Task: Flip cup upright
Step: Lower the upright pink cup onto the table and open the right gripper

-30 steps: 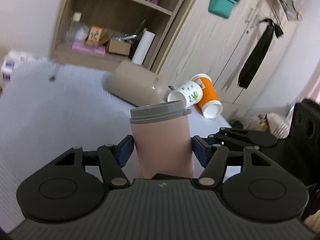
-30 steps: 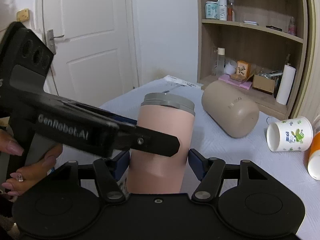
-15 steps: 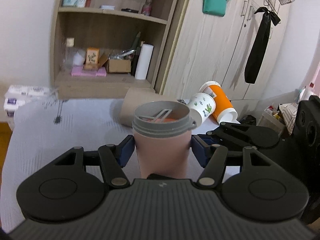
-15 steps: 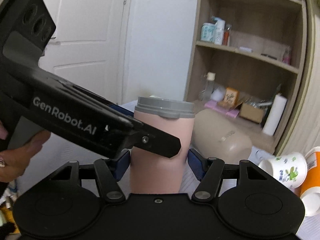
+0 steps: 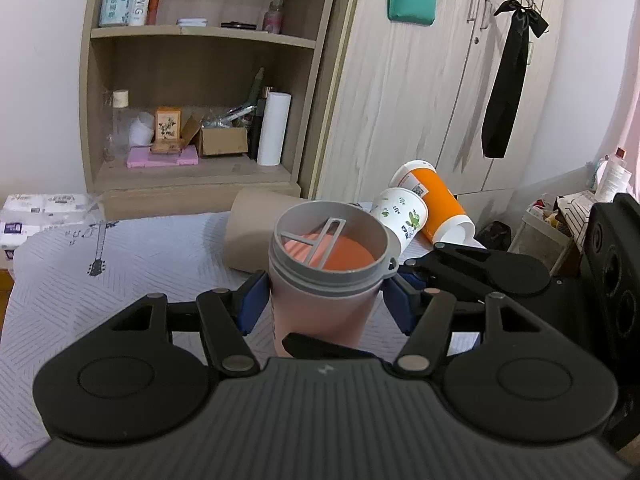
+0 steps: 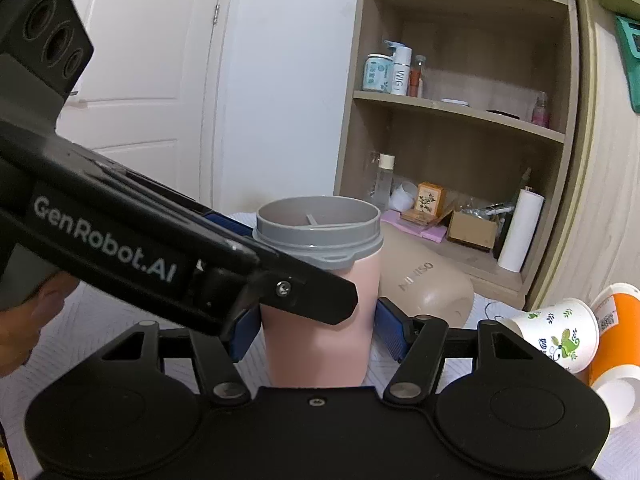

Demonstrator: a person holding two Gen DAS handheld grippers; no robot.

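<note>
Two grippers are seen around a single pink cup (image 5: 320, 304), which stands upright with its grey rim (image 5: 332, 240) on top and its mouth open upward. In the left wrist view, the left gripper (image 5: 325, 305) is set around the cup's pink body, its blue pads (image 5: 251, 307) lying close against both sides; whether they actually press the wall cannot be told. In the right wrist view, the right gripper (image 6: 318, 330) is placed around the same cup (image 6: 320, 320) lower down, with one blue pad (image 6: 390, 330) just beside the right wall and the opposite pad partly hidden behind the left gripper's black finger, which crosses in front and is marked "GenRobot.AI". Firm contact cannot be told here either. The cup's base is hidden behind the gripper bodies, so it cannot be told whether it rests on the surface. Beneath it, a pale patterned bedspread (image 5: 120, 256) is spread. Behind the cup, a beige tumbler (image 6: 424, 288) is lying on its side. To the right, a white printed paper cup (image 5: 400, 216) and an orange cup (image 5: 436, 200) are also lying on their sides, touching each other. A wooden shelf unit (image 5: 200, 80) is seen at the back.
</note>
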